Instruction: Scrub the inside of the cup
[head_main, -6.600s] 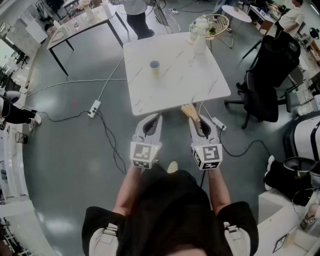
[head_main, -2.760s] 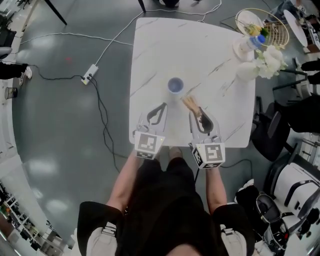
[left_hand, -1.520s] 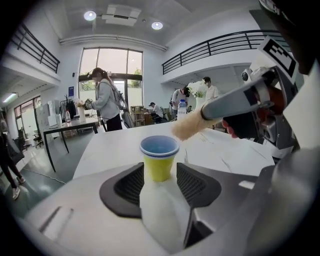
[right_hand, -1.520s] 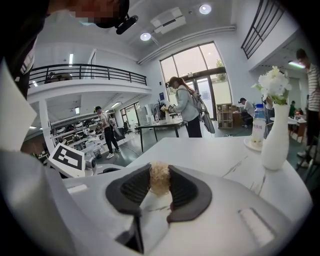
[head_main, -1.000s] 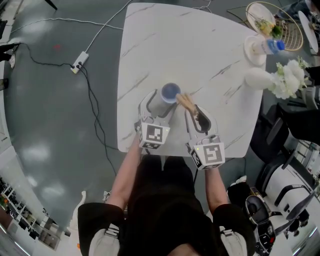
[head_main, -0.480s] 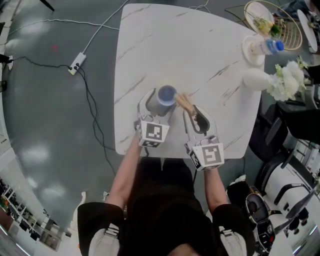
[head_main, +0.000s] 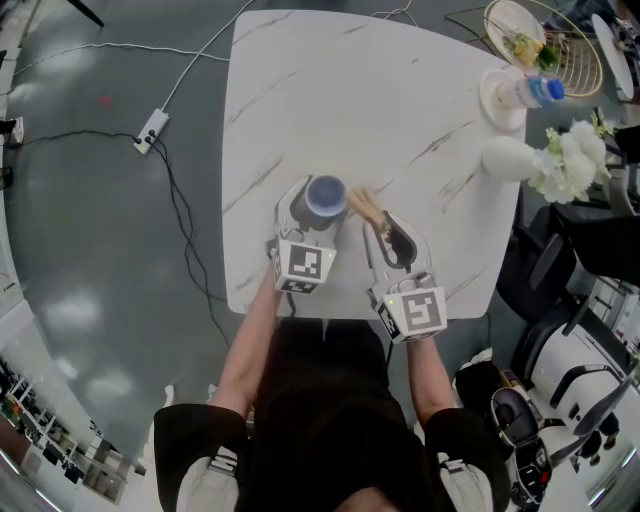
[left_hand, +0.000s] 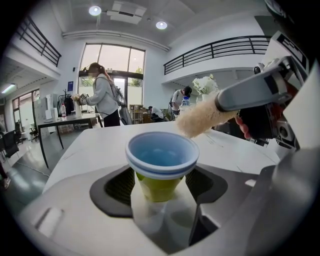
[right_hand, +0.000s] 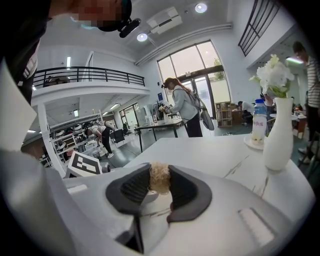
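A small cup (head_main: 325, 195), blue inside with a yellow-green body (left_hand: 159, 170), stands upright on the white marble table (head_main: 330, 90). My left gripper (head_main: 320, 202) straddles it below the rim; its jaws have just been closing and the dark pads (left_hand: 120, 186) lie against the cup's sides. My right gripper (head_main: 385, 222) is shut on a brush with a tan fluffy head (head_main: 362, 207). That head (left_hand: 200, 119) hovers just right of the cup's rim, outside the cup. In the right gripper view the fluffy brush (right_hand: 160, 178) sits pinched between the pads.
At the table's far right stand a white vase with white flowers (head_main: 515, 157) and a water bottle on a plate (head_main: 525, 92). A wire basket (head_main: 540, 35) is beyond them. A power strip and cables (head_main: 150, 130) lie on the floor at left. People stand at desks far behind.
I have walked up to the table and brought both grippers over it. My left jaws came around the cup and narrowed onto it. The brush head stays beside the rim.
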